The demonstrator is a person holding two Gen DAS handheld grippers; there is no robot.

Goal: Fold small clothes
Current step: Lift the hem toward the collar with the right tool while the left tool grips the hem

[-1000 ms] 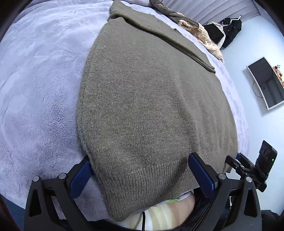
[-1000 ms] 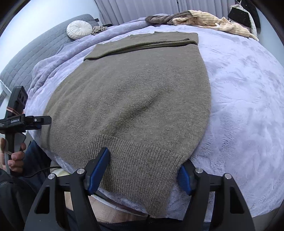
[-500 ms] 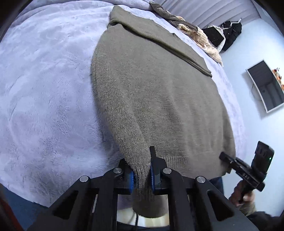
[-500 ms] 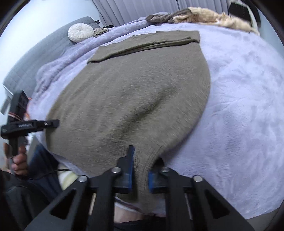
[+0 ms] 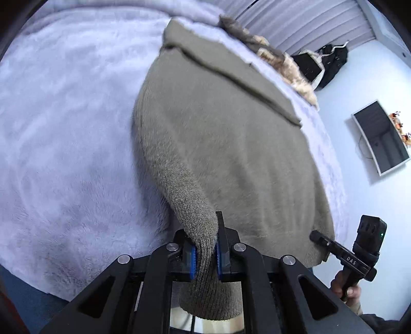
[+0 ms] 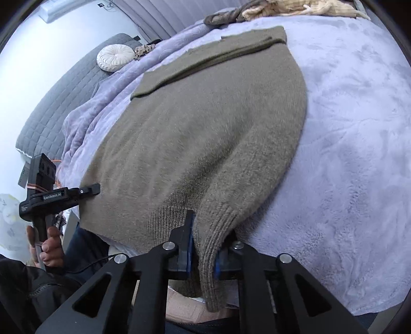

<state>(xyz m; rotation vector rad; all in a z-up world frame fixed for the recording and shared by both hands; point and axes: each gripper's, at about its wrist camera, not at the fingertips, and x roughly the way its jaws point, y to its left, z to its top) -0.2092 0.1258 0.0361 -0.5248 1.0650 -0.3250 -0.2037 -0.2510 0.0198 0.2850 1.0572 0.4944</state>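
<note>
At the near edge of the lavender fleece blanket, the left gripper and right gripper each pinched a hem corner of the olive knit sweater, which lay flat toward the heaped clothes beyond.

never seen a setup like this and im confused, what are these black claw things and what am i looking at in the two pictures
There is no robot here. A person holds a hand tool in each hand, each ending in a two-finger gripper with a wide-angle camera looking along its fingers.

One picture comes from the left gripper, the other from the right gripper.

An olive knit sweater lies flat on a bed covered by a lavender fleece blanket, its sleeves folded across the far end. Each gripper is shut on the ribbed hem at a near corner, pinching it up into a ridge.

In the right view you can also see the person's left hand gripping the other tool's handle.
</note>
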